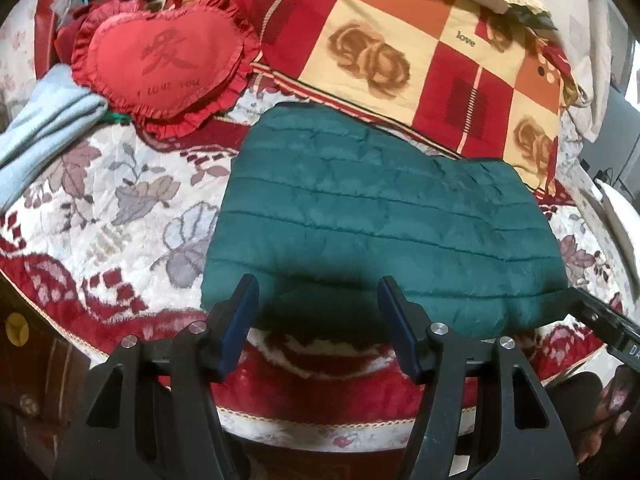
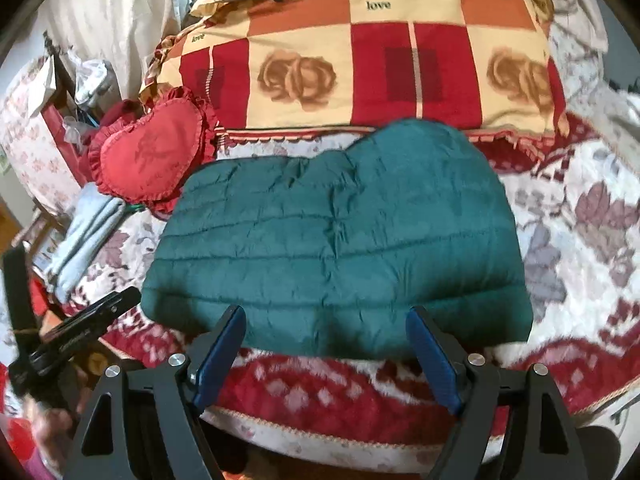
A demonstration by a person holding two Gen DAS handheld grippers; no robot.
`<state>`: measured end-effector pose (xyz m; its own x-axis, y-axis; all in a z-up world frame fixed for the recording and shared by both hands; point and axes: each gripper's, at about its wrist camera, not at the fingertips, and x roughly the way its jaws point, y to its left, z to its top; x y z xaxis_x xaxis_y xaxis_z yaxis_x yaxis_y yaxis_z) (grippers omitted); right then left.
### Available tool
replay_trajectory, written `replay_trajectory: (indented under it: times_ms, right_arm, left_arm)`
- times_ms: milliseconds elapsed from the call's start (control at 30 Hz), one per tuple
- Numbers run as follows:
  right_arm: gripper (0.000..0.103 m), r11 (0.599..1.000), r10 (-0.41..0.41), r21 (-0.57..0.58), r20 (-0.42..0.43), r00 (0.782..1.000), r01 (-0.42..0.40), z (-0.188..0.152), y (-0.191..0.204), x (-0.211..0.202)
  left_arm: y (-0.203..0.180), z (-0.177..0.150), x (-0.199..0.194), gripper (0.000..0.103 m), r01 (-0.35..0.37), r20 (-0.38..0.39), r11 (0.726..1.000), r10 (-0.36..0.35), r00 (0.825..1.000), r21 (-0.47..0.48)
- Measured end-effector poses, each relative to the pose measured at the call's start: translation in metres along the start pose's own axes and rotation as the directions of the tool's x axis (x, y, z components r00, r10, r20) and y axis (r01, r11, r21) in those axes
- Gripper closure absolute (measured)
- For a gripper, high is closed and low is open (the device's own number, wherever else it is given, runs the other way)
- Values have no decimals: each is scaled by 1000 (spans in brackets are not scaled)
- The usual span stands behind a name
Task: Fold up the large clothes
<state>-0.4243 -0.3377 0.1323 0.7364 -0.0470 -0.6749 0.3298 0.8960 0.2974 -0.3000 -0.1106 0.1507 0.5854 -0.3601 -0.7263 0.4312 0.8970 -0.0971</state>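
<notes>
Jacket [image 2: 336, 240] lies folded on bed [image 2: 580, 208]; left gripper [image 1: 318, 308] and right gripper [image 2: 326, 338] held wide, empty. Next fold needs regrasping, judged.

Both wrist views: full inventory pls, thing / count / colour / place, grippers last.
quilted jacket: 1, dark green, folded flat on the bedspread, nearest the grippers
heart cushion: 1, red with frilled edge, beyond the jacket toward the left of both views
folded cloth: 1, light blue, left of the heart cushion
checked quilt: 1, red, orange and cream with rose print, behind the jacket
bedspread: 1, white and red floral, under everything
left gripper: 1, black with blue pads, open, above the jacket's near edge, nothing between the pads
right gripper: 1, black with blue pads, open, above the jacket's near edge, nothing held
</notes>
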Motion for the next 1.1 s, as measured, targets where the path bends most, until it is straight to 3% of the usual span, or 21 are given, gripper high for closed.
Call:
replay_trajectory:
  times_ms: [167, 667, 1100]
  right_arm:
    - [15, 999, -38, -21, 26, 999, 39, 1, 17, 2]
    - [10, 991, -114, -52, 108, 988, 120, -7, 36, -12]
    - [4, 995, -100, -10, 133, 986, 103, -8, 32, -16]
  left_arm:
    - [-12, -4, -4, 41, -8, 27, 1000, 8, 1000, 8]
    - [-26, -14, -15, 41, -29, 72, 999, 26, 997, 41]
    - [-27, -16, -31, 41, -79, 133, 995, 71, 989, 63]
